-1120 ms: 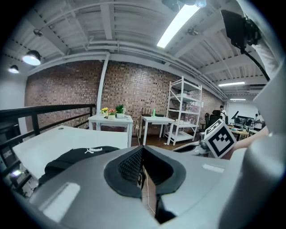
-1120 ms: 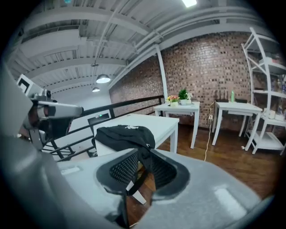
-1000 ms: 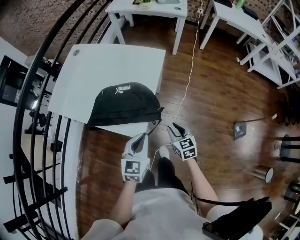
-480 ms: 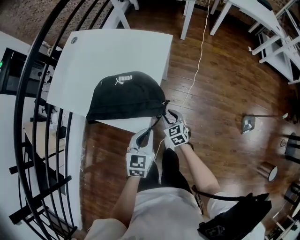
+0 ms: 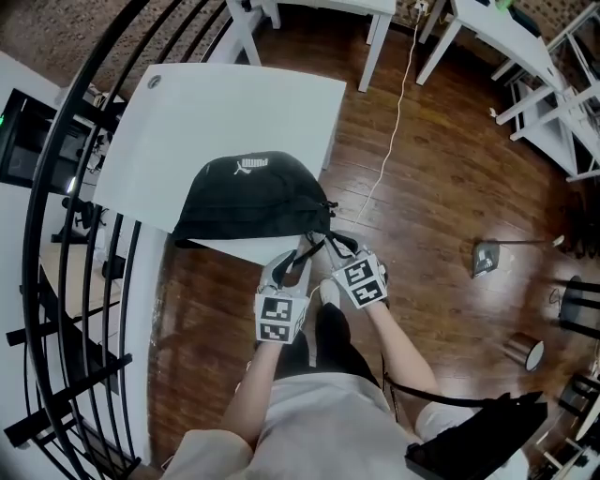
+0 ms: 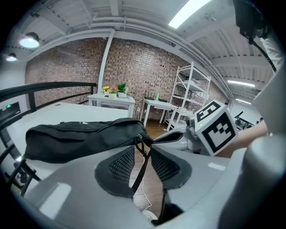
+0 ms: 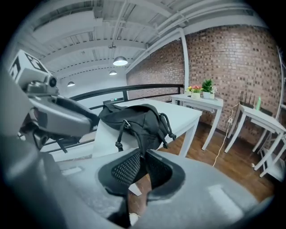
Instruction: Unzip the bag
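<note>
A black bag (image 5: 253, 192) lies on the white table (image 5: 234, 103), its right end at the table's near edge. Straps and a cord hang from that end. My left gripper (image 5: 289, 266) is just below it; its jaws are opening, and a black cord (image 6: 142, 166) runs loose between the parted pads of the left gripper (image 6: 142, 154). My right gripper (image 5: 330, 246) is beside it on the right, its jaws closing. In the right gripper view the right gripper (image 7: 142, 163) pinches a black strap coming down from the bag (image 7: 134, 117). A zipper pull (image 7: 126, 124) dangles on the bag's side.
A black curved railing (image 5: 56, 234) runs along the table's left side. Wooden floor lies to the right with a white cable (image 5: 389, 122) and a small stand (image 5: 483, 258). More white tables (image 5: 487, 28) and shelving stand at the back.
Both grippers came up to the bag's right end. The left jaws went from shut to parted around the cord. The right jaws went from wide to pinching the strap.
</note>
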Demonstrator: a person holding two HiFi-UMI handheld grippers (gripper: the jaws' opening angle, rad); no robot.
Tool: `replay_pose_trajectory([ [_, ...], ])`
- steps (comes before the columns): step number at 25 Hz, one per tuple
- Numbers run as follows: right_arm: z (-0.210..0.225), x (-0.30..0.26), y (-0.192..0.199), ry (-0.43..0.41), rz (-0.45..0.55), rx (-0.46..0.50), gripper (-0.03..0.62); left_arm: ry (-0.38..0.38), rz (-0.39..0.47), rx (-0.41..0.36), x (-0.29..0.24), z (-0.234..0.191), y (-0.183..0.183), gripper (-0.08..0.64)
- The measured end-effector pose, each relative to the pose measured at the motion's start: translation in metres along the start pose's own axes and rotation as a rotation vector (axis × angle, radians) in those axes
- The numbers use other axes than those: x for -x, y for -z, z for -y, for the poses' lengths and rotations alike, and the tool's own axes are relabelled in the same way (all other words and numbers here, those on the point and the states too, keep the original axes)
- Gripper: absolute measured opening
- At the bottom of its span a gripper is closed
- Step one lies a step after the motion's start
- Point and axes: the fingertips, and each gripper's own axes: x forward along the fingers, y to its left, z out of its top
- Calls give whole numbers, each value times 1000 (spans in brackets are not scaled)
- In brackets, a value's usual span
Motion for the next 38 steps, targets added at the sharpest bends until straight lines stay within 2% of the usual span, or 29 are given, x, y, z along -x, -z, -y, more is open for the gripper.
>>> replay_pose_trajectory([
  [5,-11,25,-22,1,-14,25,31,11,-4,86,-11,0,-8,218],
  [10,-13,34,-35,13,-26,41,31,34,13,157,-18,-2,-21,216],
  [12,-13,35,-37,23,-28,41,31,33,12,147,-20,-3,-22,161],
  [13,-12,35,-38,28,-29,39,31,27,13,134,-20,-4,-22,77],
  [14,-11,35,-38,33,-28,36,31,21,14,120,-20,-6,-21,52],
  [16,-9,36,-36,45,-29,23,31,16,12,113,-19,-8,-19,50],
  [21,-5,41,-33,97,-41,-18,31,13,6,161,-6,-25,-19,48],
  [27,-3,38,-29,132,-42,-60,31,22,-31,64,1,-47,-10,47],
  [38,5,36,-15,172,-71,-65,32,-31,-110,-17,27,-110,39,48],
])
